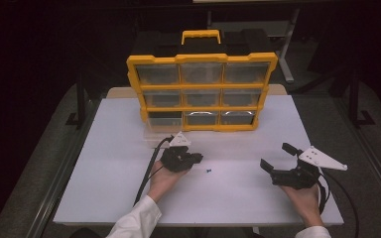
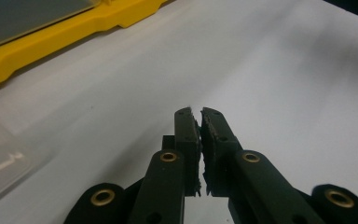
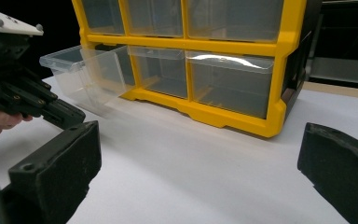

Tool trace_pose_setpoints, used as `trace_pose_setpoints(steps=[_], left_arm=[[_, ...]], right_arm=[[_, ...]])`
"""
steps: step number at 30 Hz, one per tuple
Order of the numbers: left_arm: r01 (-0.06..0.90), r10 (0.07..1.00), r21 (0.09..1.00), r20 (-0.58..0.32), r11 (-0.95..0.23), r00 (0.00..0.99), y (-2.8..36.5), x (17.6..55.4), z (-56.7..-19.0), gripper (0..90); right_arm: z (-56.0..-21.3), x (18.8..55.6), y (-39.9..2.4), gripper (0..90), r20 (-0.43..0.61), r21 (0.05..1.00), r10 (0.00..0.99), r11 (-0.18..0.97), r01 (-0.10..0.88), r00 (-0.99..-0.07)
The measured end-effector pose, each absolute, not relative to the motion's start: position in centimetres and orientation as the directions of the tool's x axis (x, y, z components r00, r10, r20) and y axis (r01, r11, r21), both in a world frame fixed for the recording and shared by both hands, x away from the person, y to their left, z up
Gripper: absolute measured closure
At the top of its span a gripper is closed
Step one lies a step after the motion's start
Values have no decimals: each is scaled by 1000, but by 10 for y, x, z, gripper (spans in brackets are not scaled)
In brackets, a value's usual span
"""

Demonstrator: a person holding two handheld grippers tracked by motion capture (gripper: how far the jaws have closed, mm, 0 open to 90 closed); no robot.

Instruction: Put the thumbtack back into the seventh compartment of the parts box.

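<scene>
Your left gripper [image 1: 194, 158] has its fingers pressed together, holding nothing. The tiny blue screw [image 1: 209, 171] lies on the white surface [image 1: 238, 198] just right of them. Your right gripper [image 1: 276, 159], fingers spread, is farther away

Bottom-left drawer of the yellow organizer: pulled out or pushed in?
Pulled out. In the right gripper view the clear drawer juts forward of the yellow organizer frame, while the neighbouring drawers sit flush.

Right tool [image 3: 200, 172] gapes wide; clear drawer [image 3: 81, 74] juts from yellow organizer [image 3: 279, 70].
</scene>
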State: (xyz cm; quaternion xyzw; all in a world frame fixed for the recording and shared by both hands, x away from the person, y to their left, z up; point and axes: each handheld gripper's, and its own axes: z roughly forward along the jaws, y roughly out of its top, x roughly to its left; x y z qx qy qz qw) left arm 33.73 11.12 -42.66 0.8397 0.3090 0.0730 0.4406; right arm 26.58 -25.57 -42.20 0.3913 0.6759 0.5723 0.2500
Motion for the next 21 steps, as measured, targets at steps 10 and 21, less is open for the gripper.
trace_pose_setpoints(steps=[10, 21], left_arm=[[420, 577, 808, -125, -413, 807, 117, 330, -409, 855], [414, 600, 830, -124, -373, 790, 133, 332, -391, 855]], right_arm=[[-422, 266, -256, 0, 109, 969, 816, 39, 243, -567], [-422, 266, -257, 0, 109, 970, 817, 38, 242, -566]])
